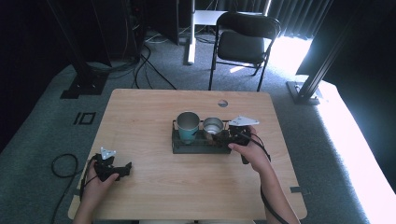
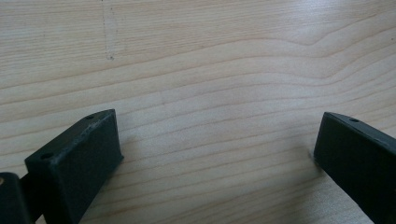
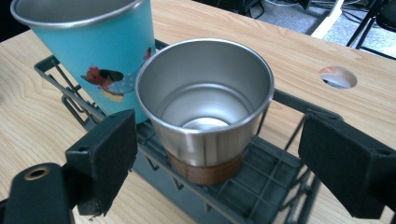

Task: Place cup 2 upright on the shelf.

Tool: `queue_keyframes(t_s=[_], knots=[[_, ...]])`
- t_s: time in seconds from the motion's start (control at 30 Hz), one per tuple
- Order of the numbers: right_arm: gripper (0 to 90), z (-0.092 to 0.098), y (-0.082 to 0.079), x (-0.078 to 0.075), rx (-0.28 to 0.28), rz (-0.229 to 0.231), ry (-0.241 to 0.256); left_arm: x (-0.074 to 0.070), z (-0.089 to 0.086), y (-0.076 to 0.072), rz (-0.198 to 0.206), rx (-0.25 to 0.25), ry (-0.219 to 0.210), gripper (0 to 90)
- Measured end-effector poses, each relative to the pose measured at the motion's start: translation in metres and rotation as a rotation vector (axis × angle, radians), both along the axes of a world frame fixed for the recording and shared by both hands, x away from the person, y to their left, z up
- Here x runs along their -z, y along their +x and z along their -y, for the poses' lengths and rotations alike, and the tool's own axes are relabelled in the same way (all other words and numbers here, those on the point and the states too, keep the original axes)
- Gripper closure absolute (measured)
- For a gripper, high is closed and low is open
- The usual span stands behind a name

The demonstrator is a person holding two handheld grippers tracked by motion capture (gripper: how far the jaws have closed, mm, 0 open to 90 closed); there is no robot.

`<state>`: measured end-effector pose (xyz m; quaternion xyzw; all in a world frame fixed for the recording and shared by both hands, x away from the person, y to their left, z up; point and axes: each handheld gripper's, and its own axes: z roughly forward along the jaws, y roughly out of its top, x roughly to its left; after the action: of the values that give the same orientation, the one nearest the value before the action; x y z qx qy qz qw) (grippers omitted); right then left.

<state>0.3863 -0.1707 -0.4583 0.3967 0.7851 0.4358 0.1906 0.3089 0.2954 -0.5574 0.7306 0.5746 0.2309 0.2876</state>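
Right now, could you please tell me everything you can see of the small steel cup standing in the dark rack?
The small silvery steel cup stands upright and empty in the dark wire rack, its mouth open upward. It tapers downward, has a thin rolled rim, a brushed, shiny inside and a brown, cork-like band round its base. It stands close beside the taller teal cup with a cartoon picture; I cannot tell if they touch. The right tongs stand open on either side of it, pads apart from its wall.
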Motion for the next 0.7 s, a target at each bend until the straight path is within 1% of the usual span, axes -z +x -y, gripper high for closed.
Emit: queue_keyframes(t_s=[0.2,0.3,0.33,0.43,0.53,0.7], knots=[[11.5,0.011,-0.007,0.0,0.021,0.009,-0.002,0.0,0.0,0.0,0.0,0.0,0.0,1.3],[11.5,0.015,-0.01,-0.001,0.019,0.016,-0.002,0.0,0.0,0.0,0.0,0.0,0.0,1.3],[11.6,0.018,-0.012,-0.003,0.014,0.023,0.005,0.0,0.0,0.0,0.0,0.0,0.0,1.3],[11.5,0.023,-0.014,-0.004,0.017,0.03,-0.009,0.0,0.0,0.0,0.0,0.0,0.0,1.3],[11.5,0.028,-0.017,-0.003,0.03,0.027,0.001,0.0,0.0,0.0,0.0,0.0,0.0,1.3],[11.5,0.034,-0.019,0.0,0.041,0.027,0.001,0.0,0.0,0.0,0.0,0.0,0.0,1.3]])
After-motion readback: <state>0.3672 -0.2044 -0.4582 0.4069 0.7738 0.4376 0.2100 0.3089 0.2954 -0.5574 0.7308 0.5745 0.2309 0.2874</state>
